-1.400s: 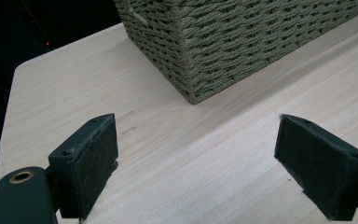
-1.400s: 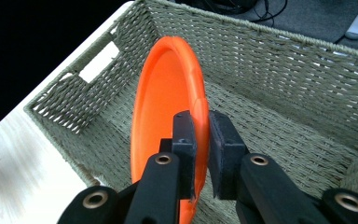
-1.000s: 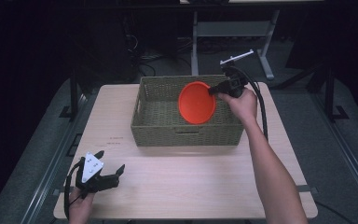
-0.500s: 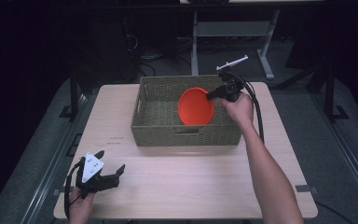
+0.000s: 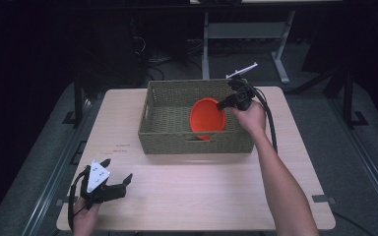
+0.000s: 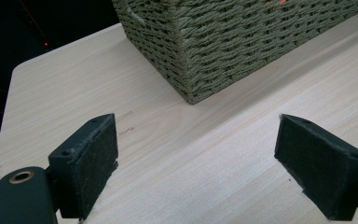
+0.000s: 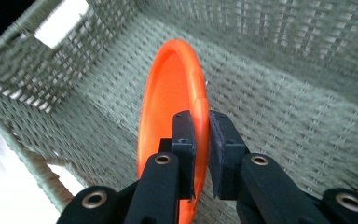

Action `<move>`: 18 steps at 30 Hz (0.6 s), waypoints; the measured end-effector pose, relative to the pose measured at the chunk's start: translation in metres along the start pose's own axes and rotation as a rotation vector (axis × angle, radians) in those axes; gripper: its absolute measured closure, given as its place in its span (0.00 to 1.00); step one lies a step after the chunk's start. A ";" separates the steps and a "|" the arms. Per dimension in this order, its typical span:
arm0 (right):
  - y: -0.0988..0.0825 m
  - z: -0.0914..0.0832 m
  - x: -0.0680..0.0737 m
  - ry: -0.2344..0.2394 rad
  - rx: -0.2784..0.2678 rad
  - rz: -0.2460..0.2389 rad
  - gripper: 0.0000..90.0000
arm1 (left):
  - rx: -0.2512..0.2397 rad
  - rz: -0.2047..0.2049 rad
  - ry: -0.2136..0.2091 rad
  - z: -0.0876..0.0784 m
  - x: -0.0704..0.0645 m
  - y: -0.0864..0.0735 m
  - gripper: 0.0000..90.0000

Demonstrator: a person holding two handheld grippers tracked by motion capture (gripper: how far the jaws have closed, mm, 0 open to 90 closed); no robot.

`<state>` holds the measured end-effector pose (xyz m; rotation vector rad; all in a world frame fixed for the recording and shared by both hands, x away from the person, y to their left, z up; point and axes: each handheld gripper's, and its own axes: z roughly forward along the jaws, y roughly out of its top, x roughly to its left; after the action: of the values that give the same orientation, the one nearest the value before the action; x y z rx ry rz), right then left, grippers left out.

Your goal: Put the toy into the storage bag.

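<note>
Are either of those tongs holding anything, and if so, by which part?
The right tongs pinch the orange plate by its rim, on edge inside the basket. The left tongs are open and hold nothing.

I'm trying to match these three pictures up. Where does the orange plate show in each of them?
High view: the orange plate stands on edge inside the woven basket, right of centre, pinched by the right gripper.
Left gripper view: a few orange specks at the top edge over the basket wall, too little to be sure of.
Right gripper view: centre, its rim clamped between the jaws.
Shared landmark: the woven basket.
</note>
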<state>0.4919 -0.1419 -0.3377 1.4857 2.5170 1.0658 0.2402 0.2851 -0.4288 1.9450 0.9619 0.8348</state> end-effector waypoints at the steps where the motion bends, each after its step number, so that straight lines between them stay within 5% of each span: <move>1: -0.001 0.002 -0.001 0.001 0.008 -0.001 0.90 | 0.001 -0.001 0.002 0.000 0.001 0.000 0.14; 18: -0.007 0.004 -0.012 -0.014 0.047 0.031 0.81 | 0.010 0.000 0.002 0.002 0.000 0.001 0.14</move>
<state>0.4945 -0.1511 -0.3481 1.5433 2.5354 1.0034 0.2419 0.2845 -0.4290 1.9529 0.9693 0.8331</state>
